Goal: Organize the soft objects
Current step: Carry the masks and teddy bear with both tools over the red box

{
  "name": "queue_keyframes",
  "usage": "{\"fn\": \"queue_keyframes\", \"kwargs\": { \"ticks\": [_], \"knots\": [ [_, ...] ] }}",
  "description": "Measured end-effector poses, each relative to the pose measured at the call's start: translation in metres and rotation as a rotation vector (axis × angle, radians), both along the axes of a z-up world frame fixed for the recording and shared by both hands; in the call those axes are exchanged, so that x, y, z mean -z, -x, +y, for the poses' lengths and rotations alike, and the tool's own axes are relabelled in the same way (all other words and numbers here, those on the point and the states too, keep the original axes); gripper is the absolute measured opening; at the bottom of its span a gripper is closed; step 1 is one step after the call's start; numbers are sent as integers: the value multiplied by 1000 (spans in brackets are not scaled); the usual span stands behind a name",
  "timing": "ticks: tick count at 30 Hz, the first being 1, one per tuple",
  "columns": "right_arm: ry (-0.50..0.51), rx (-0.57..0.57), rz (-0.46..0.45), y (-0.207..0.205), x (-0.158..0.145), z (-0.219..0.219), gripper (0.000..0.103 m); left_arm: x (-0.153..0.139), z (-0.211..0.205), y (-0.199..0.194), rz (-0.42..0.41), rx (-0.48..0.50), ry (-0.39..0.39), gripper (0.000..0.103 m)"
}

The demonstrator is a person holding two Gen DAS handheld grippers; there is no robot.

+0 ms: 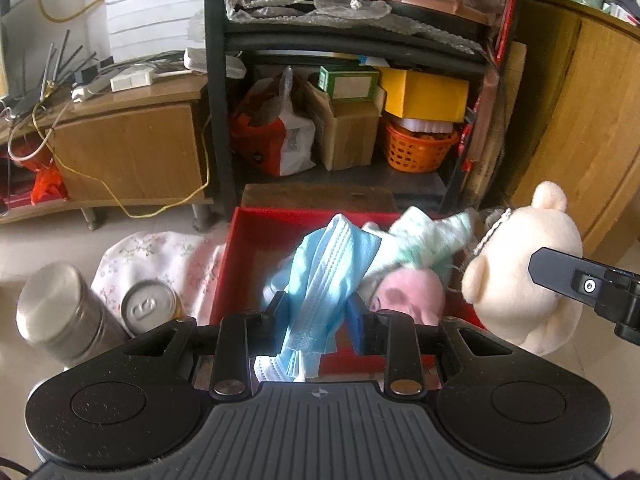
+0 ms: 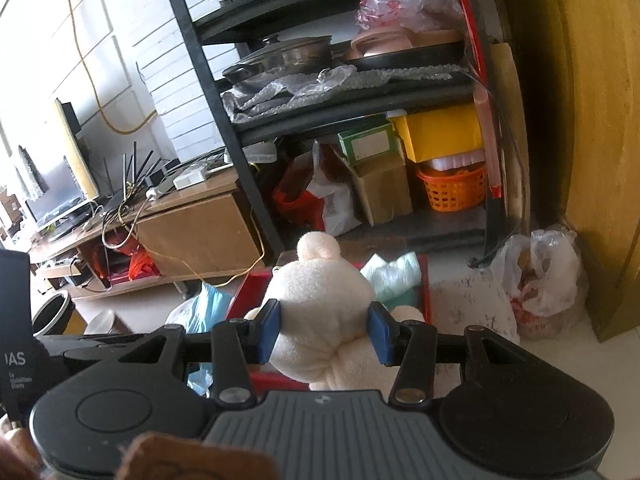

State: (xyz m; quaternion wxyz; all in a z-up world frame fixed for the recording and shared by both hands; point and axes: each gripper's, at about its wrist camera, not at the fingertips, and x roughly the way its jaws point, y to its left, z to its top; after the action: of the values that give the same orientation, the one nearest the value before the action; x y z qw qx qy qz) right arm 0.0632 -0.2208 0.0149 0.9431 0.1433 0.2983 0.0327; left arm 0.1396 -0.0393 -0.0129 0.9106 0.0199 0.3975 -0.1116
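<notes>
Blue pleated fabric, a face mask (image 1: 320, 276), is pinched between the pads of the left gripper (image 1: 320, 316). It hangs above the near edge of the red box (image 1: 236, 264), and I take this box as the landmark for all places. The jaws are closed on the bunched middle of the mask, so both loose ends fall down; I think this grip was chosen because thin cloth slides out easily if only a corner is held.

Just right of the box, the right gripper (image 2: 325, 330) squeezes a cream plush bear (image 2: 320, 300) around its head, with the blue pads pressing into the soft sides. The bear is held over the right edge of the box, probably waiting to be put down inside.

Inside the box lie already a pale green knitted cloth (image 1: 424, 240) and something pink and soft (image 1: 408, 296); what the pink thing is I cannot tell. So the box seems to be the collecting place for soft things.

Left of the box, on the floor, are a flowered cloth (image 1: 160, 260), a drink can (image 1: 150, 308) and a metal flask (image 1: 60, 312). The hard items are probably left outside on purpose.

Behind the box stands a black shelf (image 1: 218, 120) with an orange basket (image 1: 416, 148).
</notes>
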Motion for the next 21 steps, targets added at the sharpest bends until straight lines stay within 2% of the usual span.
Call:
{"fn": "queue_keyframes", "kwargs": {
  "ticks": [17,21],
  "knots": [
    [27,24,27,-72,23,-6,18,23,-9,-56,14,-42,-1,37],
    [11,47,25,-91,38,-8,18,32,-8,-69,21,-68,27,46]
  ]
}}
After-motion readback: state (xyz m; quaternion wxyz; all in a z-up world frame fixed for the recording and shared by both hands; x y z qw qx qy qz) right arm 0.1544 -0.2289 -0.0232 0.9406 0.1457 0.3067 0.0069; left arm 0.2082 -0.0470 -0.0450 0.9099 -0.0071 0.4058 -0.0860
